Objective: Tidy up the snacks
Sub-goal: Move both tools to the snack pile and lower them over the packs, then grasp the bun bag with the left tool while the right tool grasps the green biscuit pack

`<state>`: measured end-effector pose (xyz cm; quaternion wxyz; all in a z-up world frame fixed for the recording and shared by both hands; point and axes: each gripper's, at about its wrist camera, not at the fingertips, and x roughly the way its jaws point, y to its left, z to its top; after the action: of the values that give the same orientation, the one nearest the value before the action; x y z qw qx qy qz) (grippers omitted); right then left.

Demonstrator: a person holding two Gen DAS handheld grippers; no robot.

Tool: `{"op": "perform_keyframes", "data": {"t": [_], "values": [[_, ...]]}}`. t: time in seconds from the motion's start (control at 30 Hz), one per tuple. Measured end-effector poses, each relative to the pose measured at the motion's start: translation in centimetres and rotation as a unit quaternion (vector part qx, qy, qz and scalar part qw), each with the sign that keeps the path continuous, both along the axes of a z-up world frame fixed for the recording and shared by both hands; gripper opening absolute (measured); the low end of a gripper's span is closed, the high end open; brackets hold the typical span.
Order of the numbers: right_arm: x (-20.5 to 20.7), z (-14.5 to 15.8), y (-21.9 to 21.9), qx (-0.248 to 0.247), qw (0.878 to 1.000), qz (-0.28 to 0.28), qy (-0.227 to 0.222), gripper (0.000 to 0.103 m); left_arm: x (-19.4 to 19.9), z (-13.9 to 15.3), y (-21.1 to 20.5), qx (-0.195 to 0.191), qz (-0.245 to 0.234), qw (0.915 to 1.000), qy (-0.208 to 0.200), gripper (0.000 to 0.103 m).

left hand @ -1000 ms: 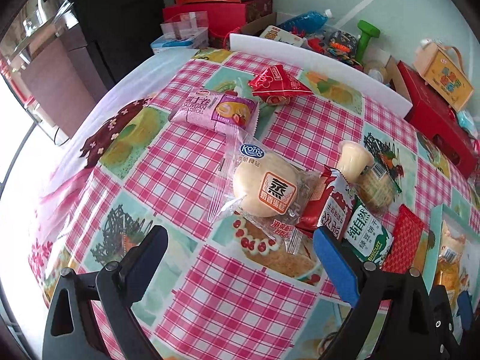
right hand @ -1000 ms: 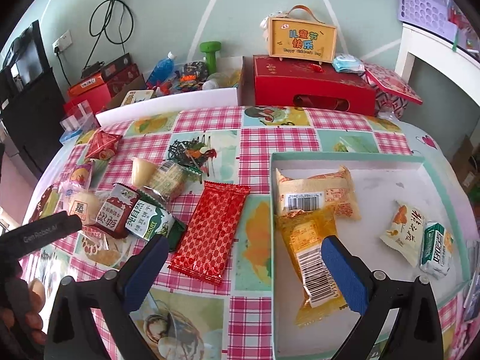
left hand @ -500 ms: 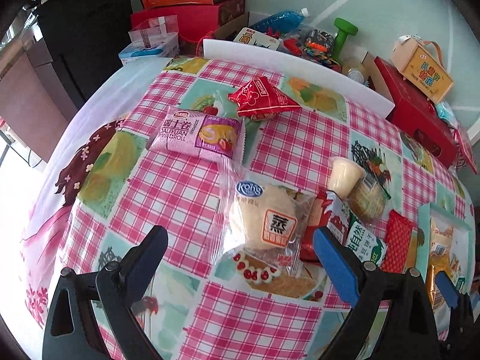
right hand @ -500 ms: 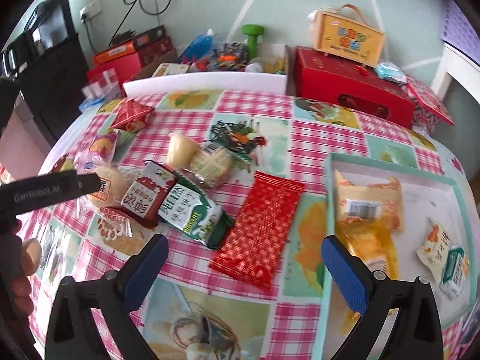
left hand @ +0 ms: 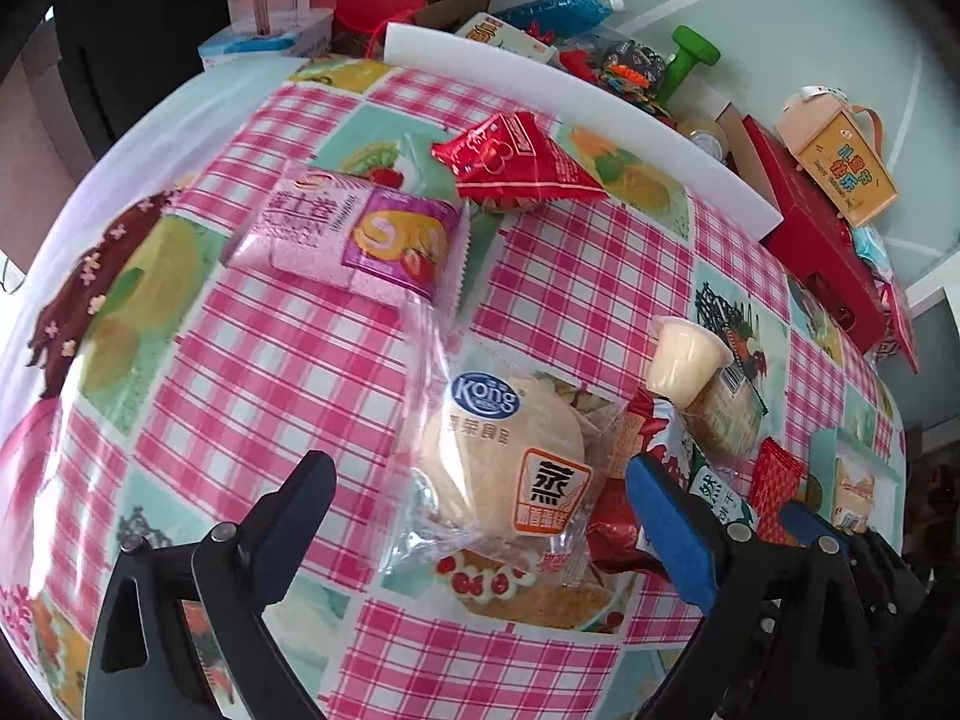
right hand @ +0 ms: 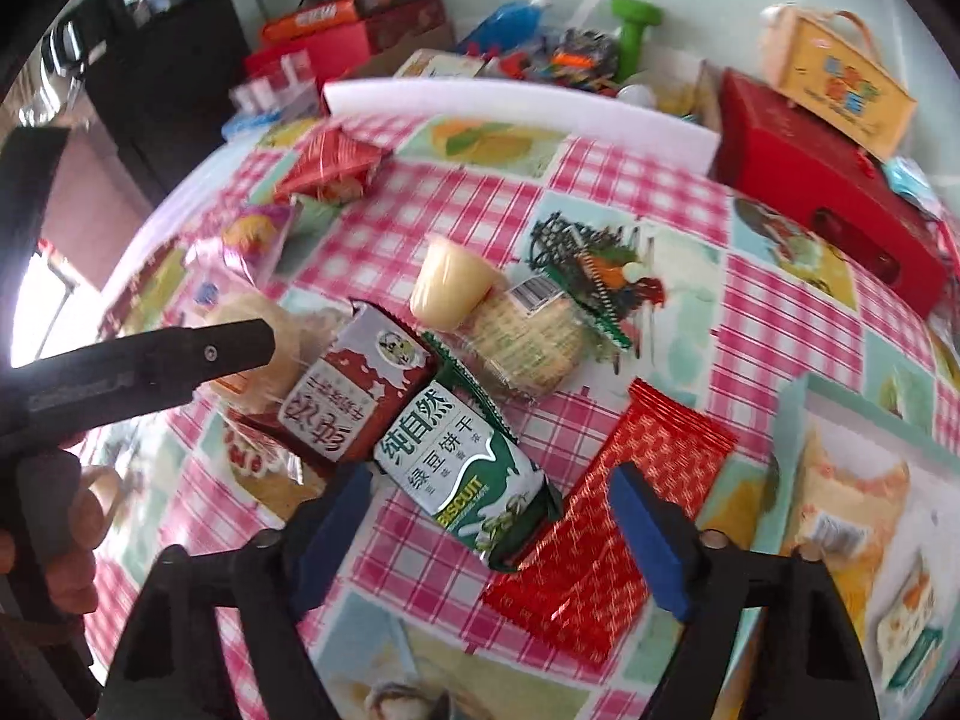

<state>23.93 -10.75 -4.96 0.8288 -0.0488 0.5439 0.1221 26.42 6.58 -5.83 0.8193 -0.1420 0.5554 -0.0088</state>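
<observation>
From the left wrist, the left hand-held gripper [left hand: 480,516] hangs with its jaws wide and nothing pinched, tilted down over the bagged steamed bun [left hand: 501,468], which lies flat on the checked surface [left hand: 252,372] between the two pads but apart from both. A pink roll packet [left hand: 354,234] and a red triangular packet [left hand: 510,162] lie farther off, well apart from the bun. From the right wrist, the right hand-held gripper [right hand: 486,516] is lined up over the green biscuit packet [right hand: 462,468]; its jaws have just been closing from their widest, the packet's near end sits between them, yet neither pad presses on it. That packet overlaps a dark red carton [right hand: 354,396] on one side and touches a long red wafer pack [right hand: 606,516] on the other. The teal tray [right hand: 804,396] at the right already holds several packets. The step looks like picking up one snack per hand; next, each gripper likely needs to sink and pinch without catching a neighbour.
</observation>
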Motion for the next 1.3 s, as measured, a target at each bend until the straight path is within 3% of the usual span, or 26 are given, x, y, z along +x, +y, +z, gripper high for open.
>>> {"op": "perform_keyframes", "data": {"t": [0.1, 0.2, 0.3, 0.43, 0.63, 1.0, 1.3], "values": [[0.6, -0.8, 0.5, -0.006, 1.0, 0.016, 0.011, 0.079, 0.3, -0.4, -0.2, -0.011, 0.001, 0.9999, -0.003, 0.095], [1.1, -1.4, 1.2, -0.019, 0.999, 0.034, 0.014, 0.076, 0.6, -0.8, -0.4, -0.019, 0.006, 0.9998, -0.001, 0.084], [1.5, -1.9, 1.7, -0.017, 0.999, 0.042, 0.017, 0.072, 0.8, -0.8, -0.6, -0.021, 0.012, 0.9997, -0.005, 0.081], [1.4, -2.2, 2.4, -0.02, 0.999, 0.048, 0.016, 0.068, 0.8, -0.6, -0.4, -0.028, 0.018, 0.9994, -0.01, 0.071], [0.6, -2.7, 3.4, -0.011, 0.999, 0.046, 0.021, 0.052, 0.2, -0.1, 0.1, -0.041, 0.027, 0.9988, -0.004, 0.06], [-1.1, -2.1, 3.0, 0.023, 1.0, -0.005, 0.007, 0.042, -1.0, 0.0, 1.1, -0.062, 0.053, 0.9967, 0.0, 0.054], [-3.8, 0.2, 1.7, 0.049, 0.998, -0.036, -0.017, 0.042, -2.5, 0.8, 2.1, -0.066, 0.075, 0.995, -0.008, 0.049]]}}
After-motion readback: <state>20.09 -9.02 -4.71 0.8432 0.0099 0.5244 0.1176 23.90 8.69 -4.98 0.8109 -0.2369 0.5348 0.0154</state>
